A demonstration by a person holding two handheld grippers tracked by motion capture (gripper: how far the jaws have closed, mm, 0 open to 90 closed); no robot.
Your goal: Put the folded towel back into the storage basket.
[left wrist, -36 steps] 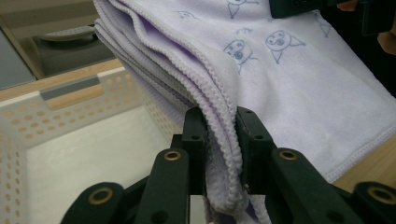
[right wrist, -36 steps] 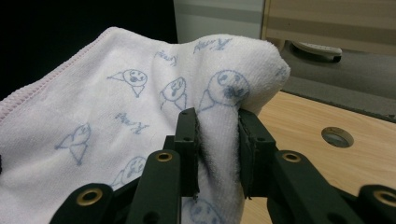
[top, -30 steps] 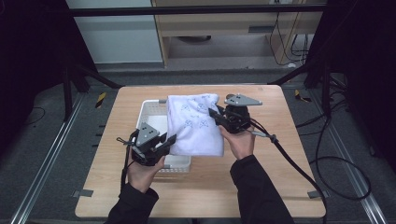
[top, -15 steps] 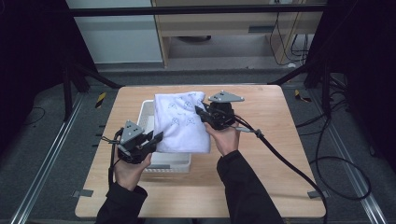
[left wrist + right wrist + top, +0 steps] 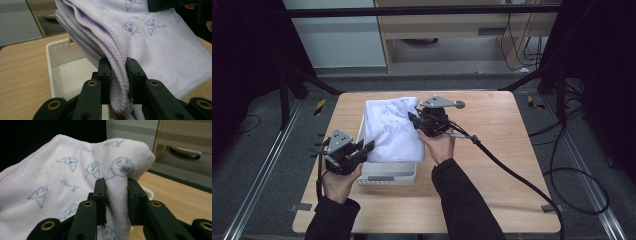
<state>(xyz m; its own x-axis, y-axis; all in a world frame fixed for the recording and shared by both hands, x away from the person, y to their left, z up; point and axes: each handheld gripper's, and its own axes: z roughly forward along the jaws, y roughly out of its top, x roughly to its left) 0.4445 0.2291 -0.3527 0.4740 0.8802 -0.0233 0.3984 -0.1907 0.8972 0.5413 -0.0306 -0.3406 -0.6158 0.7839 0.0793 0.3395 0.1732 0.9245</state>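
Towel now hanging stretched over the white basket, pinched at two spots. Compared with a second ago, moved a fair bit left and toward the far side of the table – used to be sagging down over the basket's right half, now spread flatter and covering most of the opening. Left gripper clamped on the near folded edge, jaws tight on several layers of that stitched hem, basket wall visible just beyond. Right gripper clamped on a far bunched corner, jaws squeezed on a thick wad of printed cloth. Both hands shifted left together, left one dropped closer to the table edge.

Looks like lining up for lowering the folded towel into the basket, or just lifted out – hard to call from this alone. Probably the former, given how squarely centred over the opening. Still airborne though, not resting inside yet. Main risk: far corner flopping over the rim when let go.
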